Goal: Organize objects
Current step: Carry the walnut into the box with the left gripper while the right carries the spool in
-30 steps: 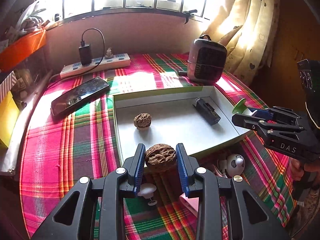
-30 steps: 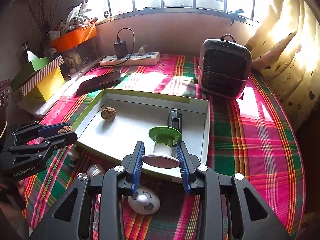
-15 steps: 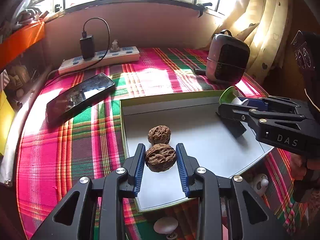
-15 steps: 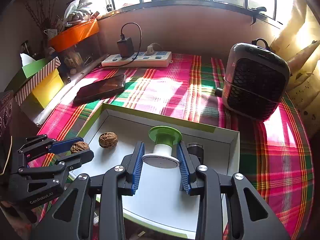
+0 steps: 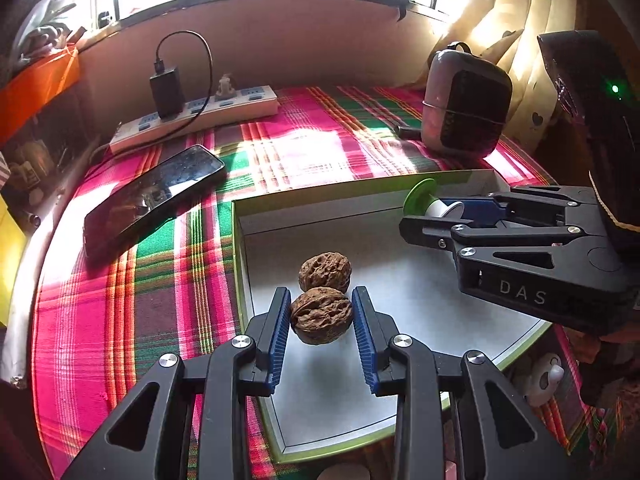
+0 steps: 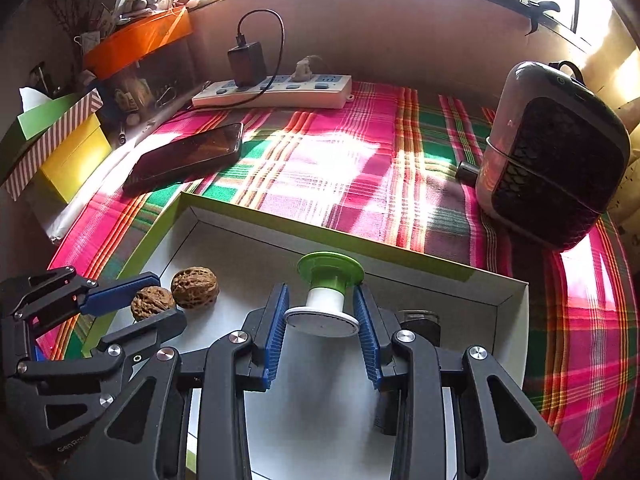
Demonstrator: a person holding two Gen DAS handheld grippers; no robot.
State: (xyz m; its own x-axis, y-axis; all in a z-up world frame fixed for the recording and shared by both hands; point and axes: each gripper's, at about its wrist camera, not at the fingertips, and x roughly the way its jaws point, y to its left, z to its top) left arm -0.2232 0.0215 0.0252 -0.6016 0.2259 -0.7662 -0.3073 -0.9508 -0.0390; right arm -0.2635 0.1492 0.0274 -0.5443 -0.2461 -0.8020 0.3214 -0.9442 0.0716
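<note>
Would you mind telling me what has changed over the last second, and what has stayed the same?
Both grippers advanced over the white tray. The left gripper carried its walnut from the near edge to beside the resting walnut; the right gripper brought the green-and-white spool farther in. Neither let go; the phone and heater stayed put.

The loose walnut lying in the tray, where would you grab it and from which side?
Grip the loose walnut across its rounded middle, coming from above. It lies on the tray floor right beside the walnut held in the left hand-held gripper, so sideways room is tight.

a black object [image 6: 420, 322] sits mostly hidden behind the right hand-held gripper [image 6: 322, 320].
</note>
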